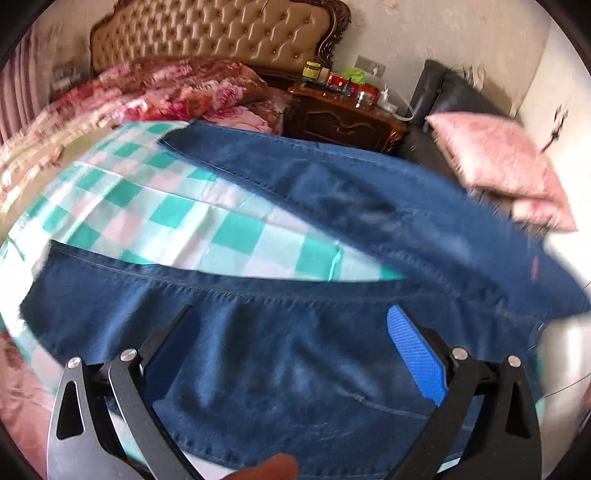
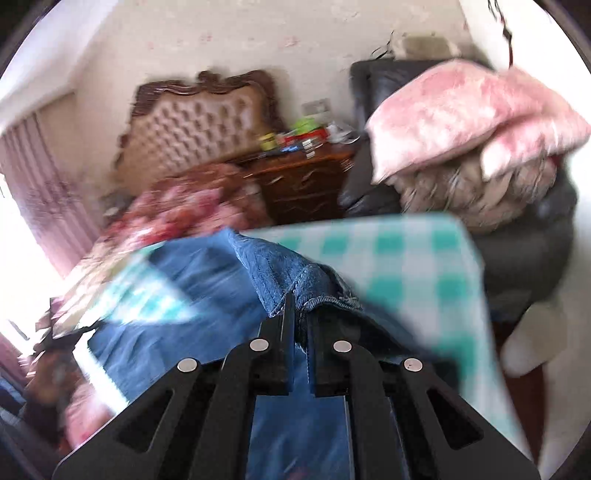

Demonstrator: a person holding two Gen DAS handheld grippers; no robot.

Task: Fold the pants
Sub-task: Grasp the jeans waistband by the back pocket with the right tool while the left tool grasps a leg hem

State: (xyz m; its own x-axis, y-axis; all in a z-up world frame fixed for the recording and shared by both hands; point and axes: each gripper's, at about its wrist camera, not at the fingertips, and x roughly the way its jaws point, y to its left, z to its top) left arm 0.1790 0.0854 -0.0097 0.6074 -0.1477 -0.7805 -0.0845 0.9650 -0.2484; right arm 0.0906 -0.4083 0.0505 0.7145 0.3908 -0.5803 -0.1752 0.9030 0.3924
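Blue jeans (image 1: 295, 362) lie on a green-and-white checked cloth (image 1: 177, 214), two legs spread apart in a V. My left gripper (image 1: 291, 332) is open, its jaws wide apart above the near leg, holding nothing; one blue pad (image 1: 413, 354) shows. My right gripper (image 2: 301, 310) is shut on a bunched hem edge of the jeans (image 2: 280, 269) and holds it lifted above the checked cloth (image 2: 399, 258). The right wrist view is blurred by motion.
A tufted headboard (image 1: 221, 33) and floral bedding (image 1: 166, 88) lie beyond. A dark wooden nightstand (image 1: 343, 118) with bottles stands at the back. A black sofa (image 1: 454, 96) holds pink pillows (image 1: 498, 158) to the right.
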